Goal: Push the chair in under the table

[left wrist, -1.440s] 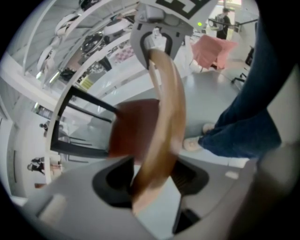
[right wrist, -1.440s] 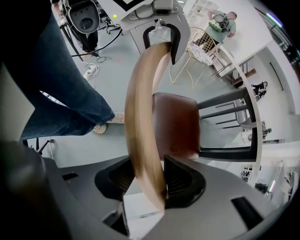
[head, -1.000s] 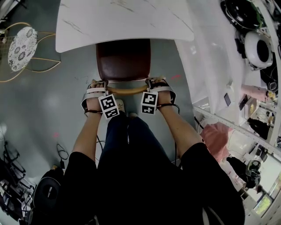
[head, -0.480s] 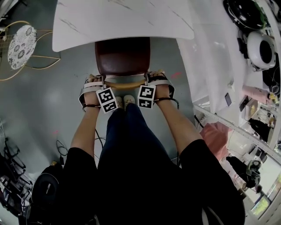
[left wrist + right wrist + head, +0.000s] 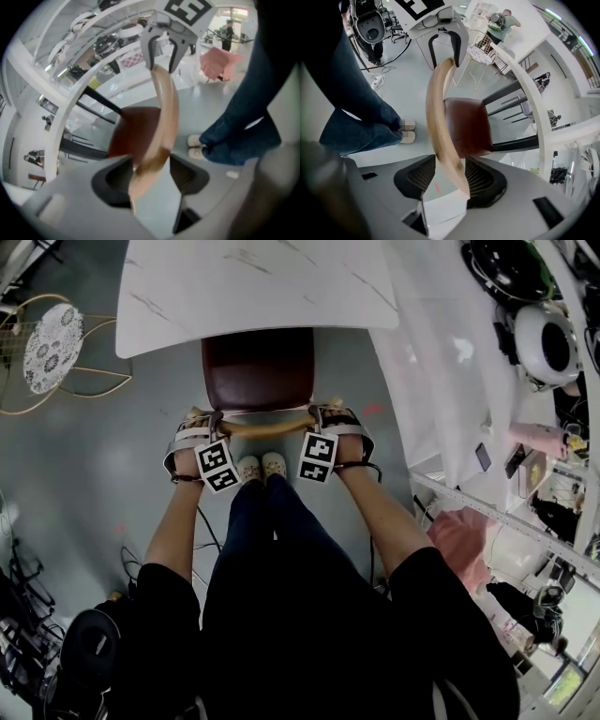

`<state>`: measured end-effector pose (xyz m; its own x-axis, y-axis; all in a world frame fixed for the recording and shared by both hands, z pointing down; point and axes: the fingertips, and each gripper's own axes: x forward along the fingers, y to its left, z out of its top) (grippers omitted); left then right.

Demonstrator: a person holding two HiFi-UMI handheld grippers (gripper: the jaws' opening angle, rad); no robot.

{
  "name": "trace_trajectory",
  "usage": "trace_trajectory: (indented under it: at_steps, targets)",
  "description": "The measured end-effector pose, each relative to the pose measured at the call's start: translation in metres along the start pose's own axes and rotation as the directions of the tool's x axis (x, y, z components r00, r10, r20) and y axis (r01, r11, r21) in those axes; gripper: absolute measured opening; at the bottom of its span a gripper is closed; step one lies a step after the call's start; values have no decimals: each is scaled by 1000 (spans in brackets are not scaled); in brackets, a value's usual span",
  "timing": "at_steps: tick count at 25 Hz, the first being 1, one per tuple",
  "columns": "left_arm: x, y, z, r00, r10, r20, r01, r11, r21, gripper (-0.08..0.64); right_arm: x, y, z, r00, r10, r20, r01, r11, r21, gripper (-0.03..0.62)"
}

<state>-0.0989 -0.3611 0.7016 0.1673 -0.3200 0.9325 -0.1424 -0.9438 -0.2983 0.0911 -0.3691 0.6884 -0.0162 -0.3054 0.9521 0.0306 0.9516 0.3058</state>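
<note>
You're standing on a grey, glossy floor. On it stand the white marble-topped table and the brown-seated chair, whose seat reaches the table's near edge. Your two pale shoes are just behind the chair. Off to your left stands a gold wire side table with a patterned round top. A small red mark shows to the right of the chair.
</note>
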Motion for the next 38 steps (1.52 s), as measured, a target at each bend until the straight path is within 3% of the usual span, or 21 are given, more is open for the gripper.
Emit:
trace_trajectory:
  at_steps: [2, 4, 6, 10, 15, 18, 23, 26, 30, 33, 36, 38]
  targets:
    - [-15, 3, 6, 999, 32, 30, -31, 999, -22, 238, -12, -4, 0, 999, -30, 24, 30, 999, 20, 198]
    - [-34, 6, 13, 996, 69, 61, -65, 996, -58, 179, -26, -6, 2, 997, -59, 54, 56, 997, 52, 190]
    - [-53, 14, 19, 989, 117, 89, -107, 988, -114, 102, -40, -13, 9, 990, -99, 101, 86, 988, 131, 133]
    - [-90, 36, 36, 965, 212, 152, -169, 953, -252, 14, -76, -36, 20, 965, -199, 173, 139, 941, 309, 54]
    - [-142, 63, 57, 912, 333, 238, -236, 903, -359, 9, -129, -68, 28, 906, -357, 229, 227, 865, 448, 27]
    - [-181, 86, 72, 858, 429, 282, -282, 853, -438, 8, -174, -95, 29, 840, -471, 270, 263, 788, 556, 23]
    - [-247, 114, 91, 755, 562, 337, -305, 756, -579, 8, -269, -138, 27, 678, -662, 321, 246, 615, 749, 21]
    - [-288, 130, 98, 677, 637, 369, -292, 692, -660, 8, -316, -151, 27, 588, -738, 332, 215, 538, 815, 21]
    - [-341, 152, 101, 564, 730, 386, -278, 608, -744, 8, -361, -162, 27, 490, -800, 347, 161, 475, 865, 21]
    - [-377, 163, 103, 490, 783, 384, -262, 552, -791, 8, -389, -169, 26, 437, -827, 354, 122, 445, 887, 21]
    - [-400, 165, 105, 439, 813, 384, -228, 514, -827, 8, -408, -173, 27, 398, -841, 367, 62, 424, 904, 21]
    - [-407, 163, 108, 421, 818, 393, -205, 508, -837, 8, -414, -173, 30, 377, -844, 380, 41, 426, 904, 21]
